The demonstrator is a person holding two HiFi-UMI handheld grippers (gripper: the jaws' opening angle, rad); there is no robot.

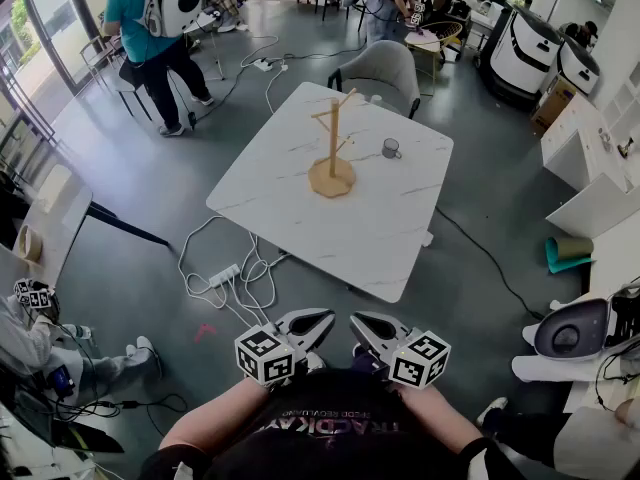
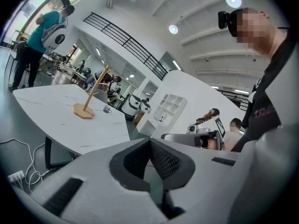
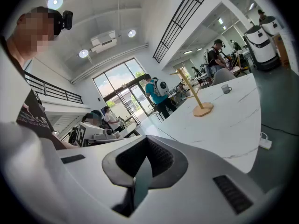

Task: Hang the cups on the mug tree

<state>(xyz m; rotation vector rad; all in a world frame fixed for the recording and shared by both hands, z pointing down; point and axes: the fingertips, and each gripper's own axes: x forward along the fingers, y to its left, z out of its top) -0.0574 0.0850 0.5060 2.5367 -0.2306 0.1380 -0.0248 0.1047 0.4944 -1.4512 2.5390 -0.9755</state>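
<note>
A wooden mug tree (image 1: 332, 158) stands upright near the middle of the white marble table (image 1: 380, 238). One small grey cup (image 1: 391, 148) sits on the tabletop just right of the tree; nothing hangs on its pegs. Both grippers are held close to my body, well short of the table's near corner. My left gripper (image 1: 318, 320) and my right gripper (image 1: 364, 322) are shut and hold nothing. The left gripper view shows its shut jaws with the mug tree (image 2: 91, 99) and cup (image 2: 107, 109) far off. The right gripper view shows the mug tree (image 3: 195, 97) and cup (image 3: 226, 88) beyond its shut jaws.
A grey chair (image 1: 385, 68) stands at the table's far side. A power strip (image 1: 222, 275) with tangled white cables lies on the floor by the near left edge. A person in teal (image 1: 150, 28) stands far left. White machines (image 1: 525, 48) and cabinets (image 1: 590, 148) line the right.
</note>
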